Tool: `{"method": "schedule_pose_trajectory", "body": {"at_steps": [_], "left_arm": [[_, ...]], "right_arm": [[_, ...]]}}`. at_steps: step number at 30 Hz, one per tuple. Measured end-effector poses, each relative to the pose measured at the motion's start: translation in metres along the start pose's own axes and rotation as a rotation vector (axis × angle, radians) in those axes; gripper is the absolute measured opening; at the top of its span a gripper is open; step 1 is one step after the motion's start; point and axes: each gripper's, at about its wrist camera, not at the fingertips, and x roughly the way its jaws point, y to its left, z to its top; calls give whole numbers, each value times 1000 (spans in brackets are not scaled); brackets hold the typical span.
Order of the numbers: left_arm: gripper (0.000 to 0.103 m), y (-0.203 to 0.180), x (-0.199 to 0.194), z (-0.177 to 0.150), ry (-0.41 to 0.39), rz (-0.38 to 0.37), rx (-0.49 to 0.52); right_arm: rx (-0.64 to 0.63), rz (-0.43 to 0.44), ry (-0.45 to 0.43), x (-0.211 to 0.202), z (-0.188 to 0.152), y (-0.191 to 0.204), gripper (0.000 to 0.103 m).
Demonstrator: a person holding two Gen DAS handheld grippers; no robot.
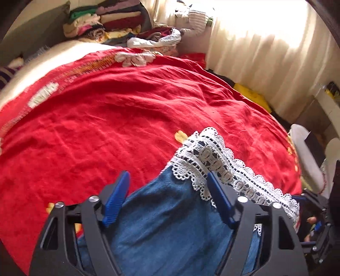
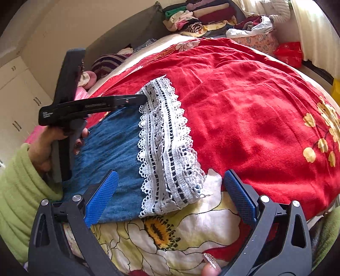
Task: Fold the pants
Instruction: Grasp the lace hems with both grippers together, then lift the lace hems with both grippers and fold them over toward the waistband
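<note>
Blue denim pants (image 2: 114, 146) with a white lace hem (image 2: 167, 148) lie on a red bedspread (image 2: 244, 110). In the left wrist view the denim (image 1: 165, 223) runs between the two blue fingers, and the lace hem (image 1: 212, 157) lies just ahead. My left gripper (image 1: 167, 182) is open over the cloth; it also shows in the right wrist view (image 2: 136, 98) at the hem's far corner. My right gripper (image 2: 170, 180) is open around the hem's near corner, fingers apart on either side.
Stacked folded clothes (image 1: 110, 19) and loose garments (image 1: 157, 38) sit at the far end of the bed. A curtain (image 1: 265, 55) hangs on the right. A flowered sheet (image 2: 170, 229) lies below the pants. White cupboards (image 2: 14, 97) stand at the left.
</note>
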Motion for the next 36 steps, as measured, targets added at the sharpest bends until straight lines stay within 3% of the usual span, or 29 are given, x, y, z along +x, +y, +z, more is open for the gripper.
{"method": "schedule_pose_trajectory", "body": {"at_steps": [5, 7, 11, 13, 18, 25, 32, 36], "left_arm": [[52, -1, 6, -4, 0, -51, -9], [41, -3, 3, -6, -7, -66, -5], [32, -6, 3, -8, -12, -57, 3], [25, -6, 0, -8, -31, -52, -6], [18, -1, -18, -12, -89, -94, -42], [17, 14, -71, -26, -211, -140, -97], [17, 47, -121, -59, -293, -117, -167], [19, 76, -141, -94, -302, -39, -250]], "right_arm": [[-1, 12, -9, 1, 1, 0, 89], [-4, 14, -2, 4, 0, 0, 69], [-28, 40, 6, 8, 0, 4, 50], [-26, 70, 5, 8, 0, 4, 24], [-70, 120, -52, -6, 1, 17, 23], [-189, 191, -111, -32, 7, 65, 21], [-368, 261, -85, -29, 6, 140, 20], [-472, 274, -26, -9, -14, 181, 19]]}}
